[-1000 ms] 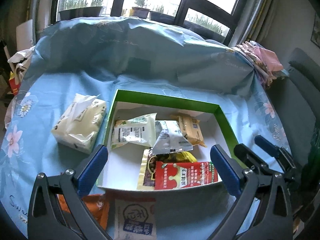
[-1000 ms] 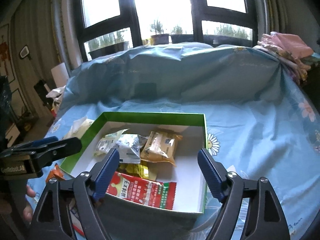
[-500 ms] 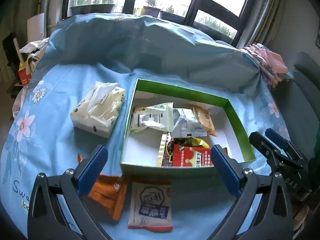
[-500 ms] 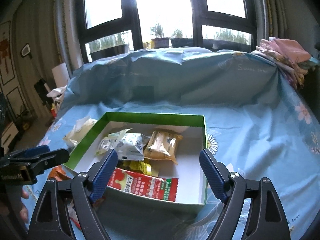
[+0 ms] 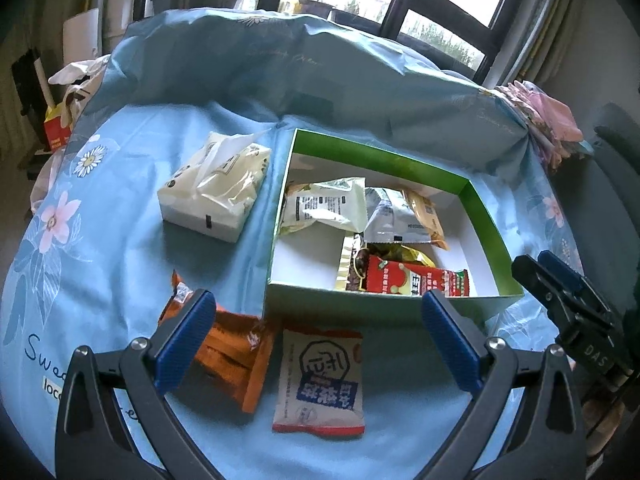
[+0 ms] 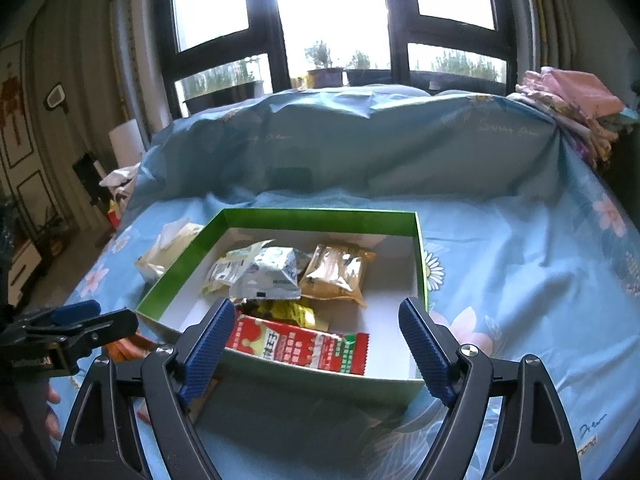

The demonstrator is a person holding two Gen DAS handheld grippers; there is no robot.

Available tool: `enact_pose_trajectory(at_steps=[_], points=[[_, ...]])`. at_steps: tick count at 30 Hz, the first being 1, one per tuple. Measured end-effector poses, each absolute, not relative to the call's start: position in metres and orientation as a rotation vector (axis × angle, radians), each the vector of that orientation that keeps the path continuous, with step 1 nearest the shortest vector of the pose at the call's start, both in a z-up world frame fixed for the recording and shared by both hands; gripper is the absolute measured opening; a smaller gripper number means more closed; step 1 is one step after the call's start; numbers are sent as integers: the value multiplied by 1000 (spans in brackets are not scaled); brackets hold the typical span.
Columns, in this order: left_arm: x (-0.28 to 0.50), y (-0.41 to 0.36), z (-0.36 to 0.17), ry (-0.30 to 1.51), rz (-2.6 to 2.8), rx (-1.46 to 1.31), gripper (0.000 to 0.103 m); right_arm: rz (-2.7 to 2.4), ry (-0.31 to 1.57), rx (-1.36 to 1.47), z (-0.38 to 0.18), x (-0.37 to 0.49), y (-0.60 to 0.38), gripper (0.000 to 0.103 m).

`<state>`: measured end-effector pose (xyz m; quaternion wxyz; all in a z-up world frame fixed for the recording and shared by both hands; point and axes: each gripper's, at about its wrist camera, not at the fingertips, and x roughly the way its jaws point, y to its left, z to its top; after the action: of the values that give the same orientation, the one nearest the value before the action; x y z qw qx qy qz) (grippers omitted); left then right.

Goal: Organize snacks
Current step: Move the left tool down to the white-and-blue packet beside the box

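A green-rimmed white box (image 5: 488, 224) (image 6: 320, 216) on the blue flowered cloth holds several snack packets, among them a red packet (image 5: 416, 280) (image 6: 296, 346), a tan packet (image 6: 336, 274) and pale packets (image 5: 324, 206). In front of the box lie a white packet with a blue label (image 5: 320, 380) and an orange packet (image 5: 232, 356). My left gripper (image 5: 316, 348) is open and empty above these two. My right gripper (image 6: 314, 348) is open and empty at the box's near edge; it also shows in the left wrist view (image 5: 560, 300).
A pale tissue pack (image 5: 216, 184) (image 6: 168, 248) lies left of the box. The cloth rises in a ridge behind the box. Folded pink fabric (image 6: 572, 108) sits at the far right. A dark chair (image 5: 616, 152) stands to the right.
My left gripper has pulled back and up from the box, so the white and orange packets now show in full. My right gripper has drawn back a little. Both stay open.
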<state>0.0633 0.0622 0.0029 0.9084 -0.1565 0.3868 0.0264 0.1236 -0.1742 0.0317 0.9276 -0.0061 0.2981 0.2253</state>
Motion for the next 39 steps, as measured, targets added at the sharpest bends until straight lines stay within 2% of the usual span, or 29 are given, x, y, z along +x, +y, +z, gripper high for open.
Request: enact_pose_trajectory(at_steps=[10,20,27,33,39], points=[[48,88,-10,858,-69,-479,103,609,661,-18,20,103,-161,84],[27,97,-35,983,-288,-710,102,903,878,114,-27,100,-144,84],[25,97,-51,1051,-286,-751,101,970,982,198,-55,105,-133,84],[27,97,-55,1051,-284,-762,99,996,1059,266,-75,112,-124,66],[30,97,-66,1073,-296,-785,94,1005,1097,336,-85,120,-122,55]])
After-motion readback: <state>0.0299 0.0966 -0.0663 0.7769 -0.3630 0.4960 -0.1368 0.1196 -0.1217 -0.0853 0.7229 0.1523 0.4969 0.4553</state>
